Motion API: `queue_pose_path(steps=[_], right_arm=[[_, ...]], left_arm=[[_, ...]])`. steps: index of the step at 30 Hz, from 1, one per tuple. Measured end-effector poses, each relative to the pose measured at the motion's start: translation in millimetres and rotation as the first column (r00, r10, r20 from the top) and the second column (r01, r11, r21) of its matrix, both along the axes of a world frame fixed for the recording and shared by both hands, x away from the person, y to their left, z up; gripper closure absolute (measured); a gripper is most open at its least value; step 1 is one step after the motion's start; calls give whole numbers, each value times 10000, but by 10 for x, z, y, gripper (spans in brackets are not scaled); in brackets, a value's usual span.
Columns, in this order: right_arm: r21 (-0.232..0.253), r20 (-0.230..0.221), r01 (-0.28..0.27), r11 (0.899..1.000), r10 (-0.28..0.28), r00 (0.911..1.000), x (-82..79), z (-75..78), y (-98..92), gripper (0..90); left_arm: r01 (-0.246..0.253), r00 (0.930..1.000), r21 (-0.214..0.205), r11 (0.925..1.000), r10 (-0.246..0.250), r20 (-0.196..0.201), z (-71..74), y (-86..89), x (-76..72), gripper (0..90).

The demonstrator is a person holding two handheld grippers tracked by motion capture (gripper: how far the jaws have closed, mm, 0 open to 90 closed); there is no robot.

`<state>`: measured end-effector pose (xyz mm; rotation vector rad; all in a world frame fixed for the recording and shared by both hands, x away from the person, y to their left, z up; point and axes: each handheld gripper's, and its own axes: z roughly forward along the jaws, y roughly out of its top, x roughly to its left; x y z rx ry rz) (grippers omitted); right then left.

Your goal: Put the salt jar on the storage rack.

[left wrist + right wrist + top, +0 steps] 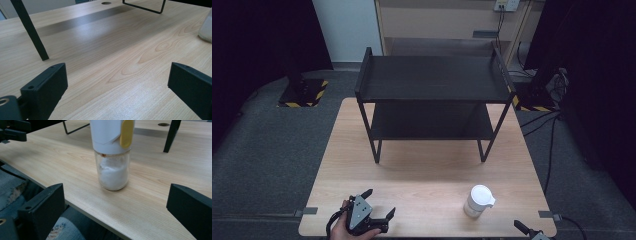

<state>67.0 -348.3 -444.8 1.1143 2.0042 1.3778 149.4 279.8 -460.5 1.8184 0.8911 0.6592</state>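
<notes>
A clear glass jar [478, 201] holding white powder, with a white lid and a yellow tab, stands upright on the wooden table [422, 175] near its front right. My right gripper [115, 202] is open and hangs just off the table's front edge, jaws pointing at the jar [113, 170] a short way ahead. In the high view it [527, 231] peeks in at the bottom right. My left gripper [380, 201], held in a hand, is open low over the front left of the table. Between its jaws [117, 82] lies bare wood, and the jar [206, 27] is far off to its right.
A black two-tier metal shelf [432, 80] stands at the back half of the table, both tiers bare; one leg [32, 32] stands ahead of the left gripper. The person's jeans [15, 190] show below the table edge. Cables lie on the floor at right [552, 135].
</notes>
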Motion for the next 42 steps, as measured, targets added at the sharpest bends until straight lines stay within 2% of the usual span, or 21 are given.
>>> queue_pose_path(steps=[15,25,37,42], right_arm=[[103,52,94,9999,-95,9999,-19,3,-4,21],[-199,273,-91,9998,96,9996,-36,60,21,21],[-400,162,-223,9990,230,9996,131,77,133,16],[-522,-65,-195,9984,192,9998,312,67,174,15]], left_arm=[[-77,10000,-46,10000,77,21,1,9,-2,15],[-81,10000,-51,10000,81,27,4,8,-7,15],[-63,10000,-100,9999,64,25,8,13,-8,15],[-37,10000,-137,9999,37,19,9,15,-9,15]])
